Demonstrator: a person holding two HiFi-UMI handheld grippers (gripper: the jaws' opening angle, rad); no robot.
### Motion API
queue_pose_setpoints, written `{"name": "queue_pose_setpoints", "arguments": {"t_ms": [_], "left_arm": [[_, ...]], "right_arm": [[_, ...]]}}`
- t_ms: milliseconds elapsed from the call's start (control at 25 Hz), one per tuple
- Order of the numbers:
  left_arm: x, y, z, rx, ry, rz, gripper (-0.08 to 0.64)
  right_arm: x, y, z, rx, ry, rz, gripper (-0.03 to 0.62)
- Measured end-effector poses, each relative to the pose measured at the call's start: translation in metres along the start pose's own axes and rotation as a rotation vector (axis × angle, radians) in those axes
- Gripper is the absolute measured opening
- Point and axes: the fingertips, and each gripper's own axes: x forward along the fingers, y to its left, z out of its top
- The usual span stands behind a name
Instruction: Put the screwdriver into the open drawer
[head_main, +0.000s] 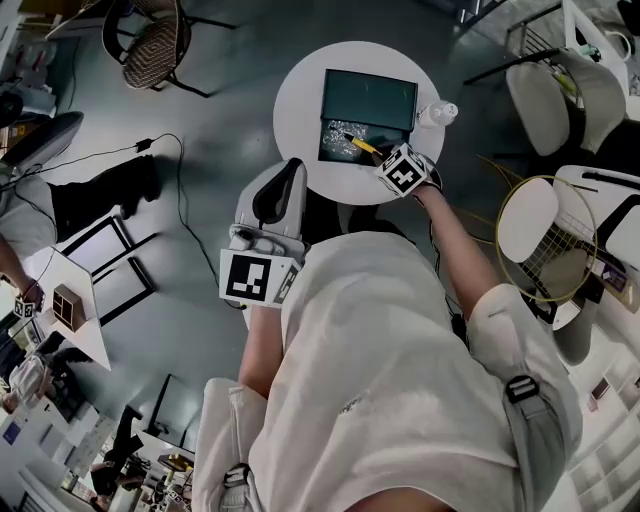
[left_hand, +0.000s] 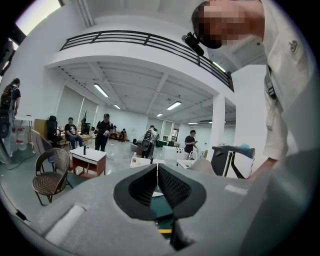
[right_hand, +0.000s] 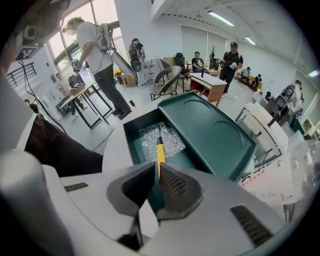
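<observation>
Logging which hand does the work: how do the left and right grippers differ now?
The right gripper grips the yellow screwdriver; the left gripper holds nothing. The right reaches over the open drawer; the left sits at the table's near edge. Both have jaws closed.

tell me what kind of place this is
Probably a big open-plan office or lab hall: a railed mezzanine, strip ceiling lights, and tables and a wicker chair with people standing around.
</observation>
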Motion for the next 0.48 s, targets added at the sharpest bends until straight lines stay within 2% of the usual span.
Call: {"name": "queue_pose_setpoints", "arguments": {"t_ms": [480], "left_arm": [[-0.007,-0.043,-0.014,-0.009,-0.003,-0.026,0.017]], "right_arm": [[-0.039,0.031,-0.038,-0.015,-0.005,0.013,0.029]]}}
